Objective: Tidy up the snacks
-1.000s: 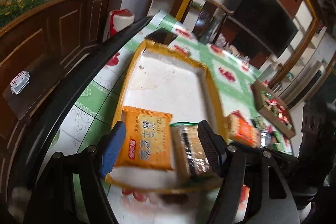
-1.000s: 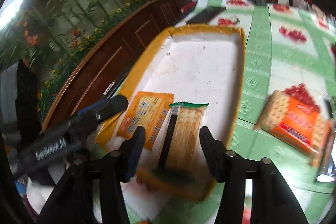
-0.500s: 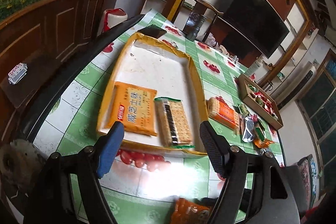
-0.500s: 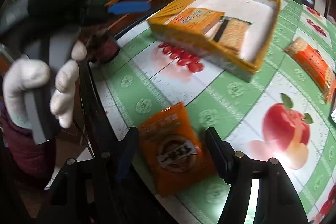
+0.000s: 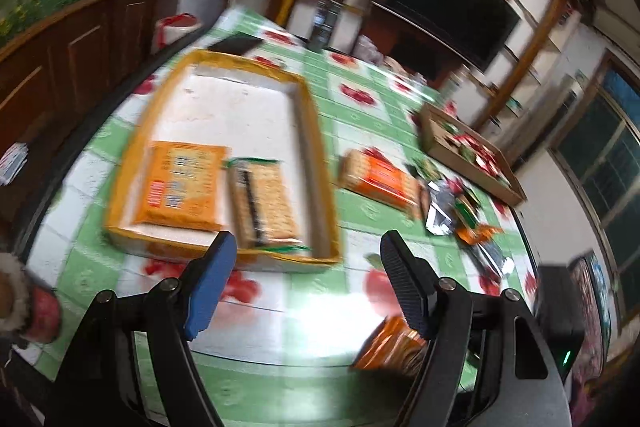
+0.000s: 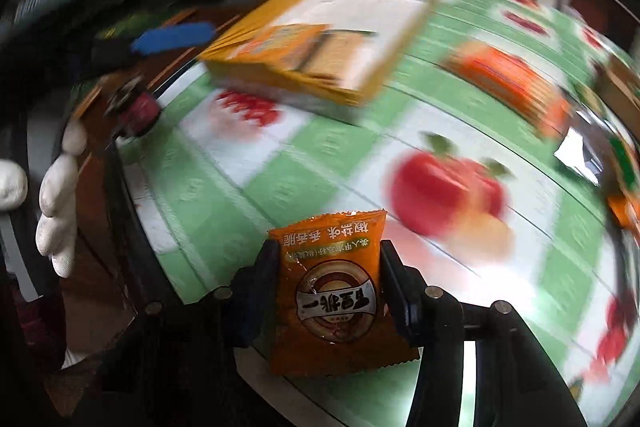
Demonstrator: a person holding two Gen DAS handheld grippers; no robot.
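Snack packet (image 6: 334, 291), orange, now sits pinched between the right claw (image 6: 328, 287) at the bench's (image 6: 280, 183) near edge, its jaws having just closed on it. Left claw (image 5: 306, 281) hangs released, empty. Next stop, probably: the yellow tray (image 5: 320, 147).

Orange snack packet (image 6: 334, 291), yellow-rimmed white tray (image 5: 308, 123), green-and-white checked tablecloth (image 6: 288, 187) with red apples.
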